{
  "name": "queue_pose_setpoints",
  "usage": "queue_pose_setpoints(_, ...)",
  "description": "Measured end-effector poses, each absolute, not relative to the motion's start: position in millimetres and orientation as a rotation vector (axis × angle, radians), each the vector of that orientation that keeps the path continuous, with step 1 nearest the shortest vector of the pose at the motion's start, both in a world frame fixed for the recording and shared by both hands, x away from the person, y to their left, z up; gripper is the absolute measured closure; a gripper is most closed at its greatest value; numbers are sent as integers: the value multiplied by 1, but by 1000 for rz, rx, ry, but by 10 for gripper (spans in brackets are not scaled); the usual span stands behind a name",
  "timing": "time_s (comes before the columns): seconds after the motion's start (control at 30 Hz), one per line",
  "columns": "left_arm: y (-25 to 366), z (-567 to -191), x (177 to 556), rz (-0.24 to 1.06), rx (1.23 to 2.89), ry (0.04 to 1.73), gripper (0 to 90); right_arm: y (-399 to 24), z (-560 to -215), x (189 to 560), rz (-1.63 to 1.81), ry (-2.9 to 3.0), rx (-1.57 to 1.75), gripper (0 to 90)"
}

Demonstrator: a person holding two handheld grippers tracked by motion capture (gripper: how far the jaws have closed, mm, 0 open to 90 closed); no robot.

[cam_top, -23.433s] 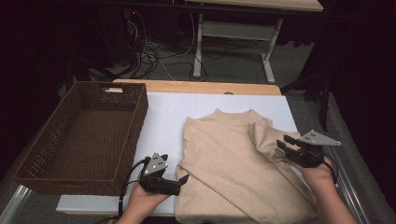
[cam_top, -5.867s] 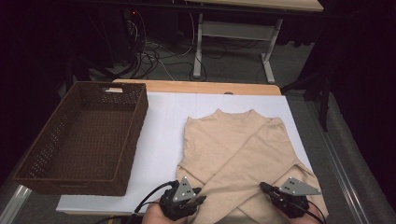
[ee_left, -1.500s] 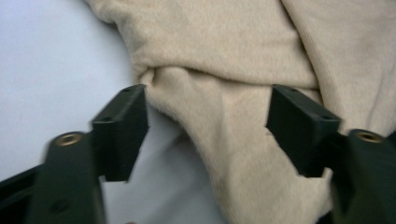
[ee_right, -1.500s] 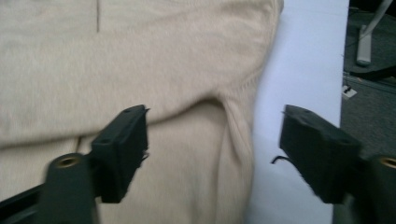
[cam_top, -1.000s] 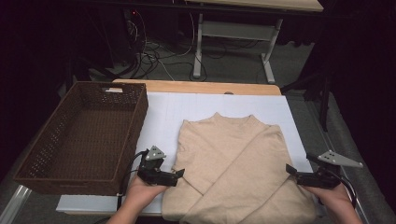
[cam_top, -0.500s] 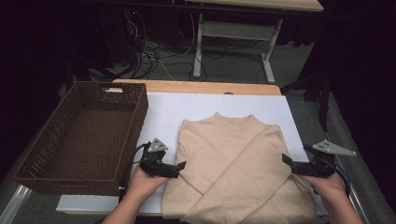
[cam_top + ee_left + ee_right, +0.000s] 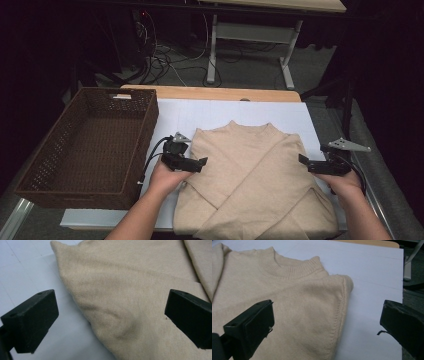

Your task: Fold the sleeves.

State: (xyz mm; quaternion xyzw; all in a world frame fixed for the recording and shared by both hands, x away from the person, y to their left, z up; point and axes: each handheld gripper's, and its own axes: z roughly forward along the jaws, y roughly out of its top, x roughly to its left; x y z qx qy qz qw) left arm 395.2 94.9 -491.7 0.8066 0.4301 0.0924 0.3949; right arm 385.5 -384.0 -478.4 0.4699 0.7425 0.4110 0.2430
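Beige knit sweater (image 7: 255, 185): lies flat on the white sheet (image 7: 210, 112) covering the table, collar away from the person, both sleeves crossed over the front, hem at the near edge and partly overhanging it.

Left gripper (image 7: 192, 162): held at the sweater's left side seam, just beside the fabric. In the left gripper view the jaws are spread wide, one over bare sheet, one over the knit, nothing between them.

Right gripper (image 7: 309, 165): held at the sweater's right edge below the shoulder. In the right gripper view the jaws stand wide apart, straddling the folded side seam; nothing is pinched.

Wicker basket (image 7: 90, 145): brown, on the left of the table, apart from the sweater; nothing lies in it.

Risks, judged from the layout:
- A shallow bite may catch only the top layer, so the body lifts while the lower layer stays down and the fold opens.
- The crossed sleeves are loose; lifting the sides unevenly would probably slide them off and undo the arrangement.
- The lower jaw may snag the sheet beneath and drag it along with the knit.
- The overhanging hem could pull the garment toward the near edge once the sides come free.
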Motion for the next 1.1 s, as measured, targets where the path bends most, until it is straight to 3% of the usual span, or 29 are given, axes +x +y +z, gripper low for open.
queue_pose_setpoints(0.6, 94, -500, 432, 223, 2016, 1129, 0, -379, -471, 431, 1077, 2036, 1291, 50)
queue_pose_setpoints(0.8, 93, -503, 447, 224, 2036, 1160, 0, -379, -468, 431, 1122, 2019, 1334, 159)
queue_pose_setpoints(0.93, 89, -505, 453, 218, 2057, 1168, 5, -376, -467, 425, 1091, 2026, 1335, 171)
queue_pose_setpoints(1.1, 87, -506, 467, 217, 2062, 1194, 111, -373, -477, 433, 1015, 2061, 1343, 211)
